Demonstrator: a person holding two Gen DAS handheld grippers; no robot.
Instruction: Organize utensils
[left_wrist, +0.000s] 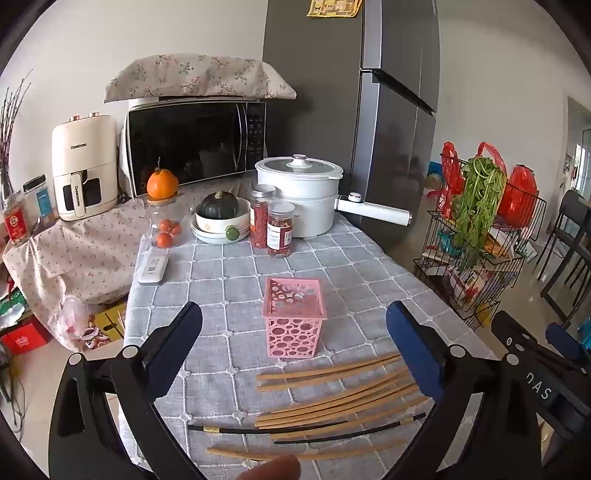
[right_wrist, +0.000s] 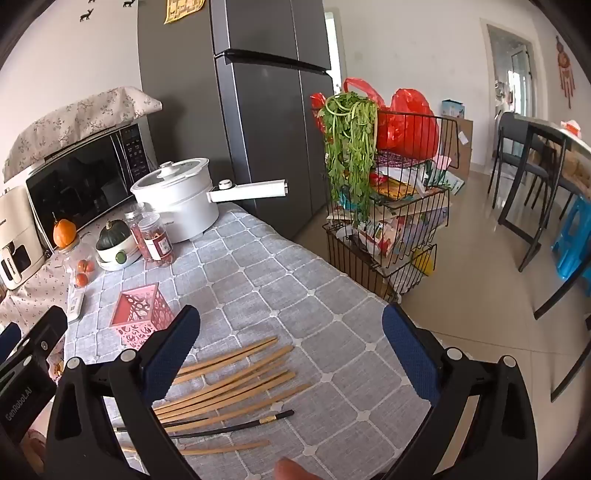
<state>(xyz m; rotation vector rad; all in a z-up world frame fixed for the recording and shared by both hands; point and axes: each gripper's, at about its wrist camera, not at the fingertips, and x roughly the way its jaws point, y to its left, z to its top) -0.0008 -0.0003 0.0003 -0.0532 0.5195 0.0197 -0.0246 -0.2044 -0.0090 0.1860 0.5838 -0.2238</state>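
Several wooden chopsticks and two black chopsticks lie loose on the grey checked tablecloth. A pink perforated holder stands upright just beyond them and looks empty. My left gripper is open and empty, hovering above the chopsticks. My right gripper is open and empty above the same wooden chopsticks, with the black chopsticks nearer me and the pink holder to its left. The right gripper's body also shows at the right edge of the left wrist view.
At the table's far end stand a white electric pot, two jars, a bowl with a squash, a glass jar with an orange on top and a remote. A wire rack stands right of the table.
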